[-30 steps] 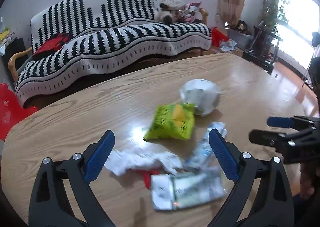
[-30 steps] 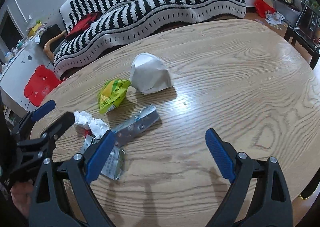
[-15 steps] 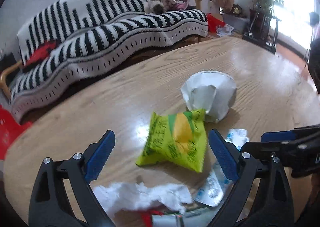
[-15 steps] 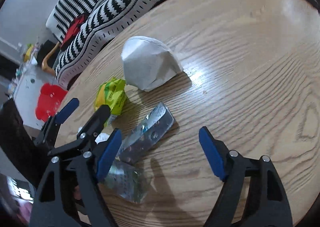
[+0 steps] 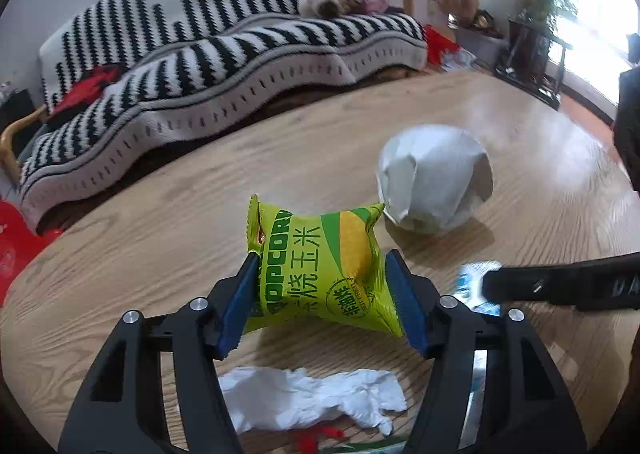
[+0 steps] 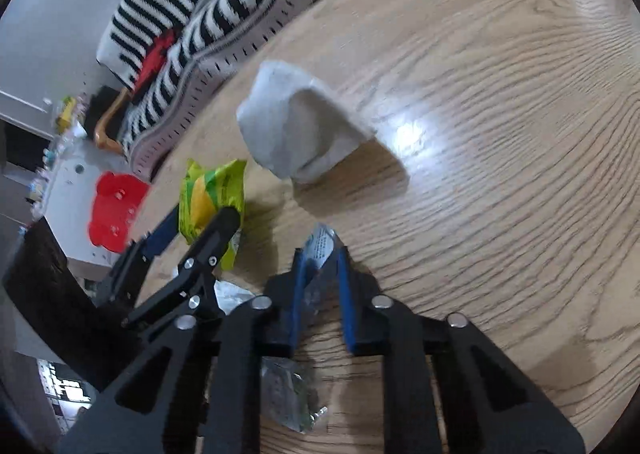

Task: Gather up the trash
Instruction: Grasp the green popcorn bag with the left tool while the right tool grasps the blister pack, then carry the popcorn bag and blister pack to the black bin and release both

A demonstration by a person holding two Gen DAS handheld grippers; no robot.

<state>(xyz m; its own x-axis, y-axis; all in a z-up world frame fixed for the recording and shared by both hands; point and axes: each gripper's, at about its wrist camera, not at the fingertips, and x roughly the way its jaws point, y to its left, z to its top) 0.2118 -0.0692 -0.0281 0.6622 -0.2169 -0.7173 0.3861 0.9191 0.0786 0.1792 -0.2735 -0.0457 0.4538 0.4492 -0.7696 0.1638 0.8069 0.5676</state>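
A green popcorn bag point(image 5: 320, 238) lies on the wooden table point(image 5: 160, 234). My left gripper point(image 5: 323, 274) is closing on it, and its blue pads press the bag's two sides and pinch it. The right wrist view shows the same bag point(image 6: 208, 190) inside that gripper point(image 6: 200, 216). My right gripper point(image 6: 321, 254) is closing on a silver foil wrapper point(image 6: 320, 240), which sits squeezed between its pads. A crumpled white paper bag point(image 5: 434, 178) rests just beyond both. A white tissue point(image 5: 312, 398) lies under the left gripper.
A crumpled clear wrapper point(image 6: 288, 394) lies below the right gripper. A black-and-white striped sofa point(image 5: 220, 54) runs behind the table. A red stool point(image 6: 114, 210) stands off the table's left edge. A plant stand point(image 5: 536, 46) is at the far right.
Both grippers came forward and down over the trash. The left jaws narrowed onto the popcorn bag. The right gripper rolled and its jaws closed onto the silver wrapper.
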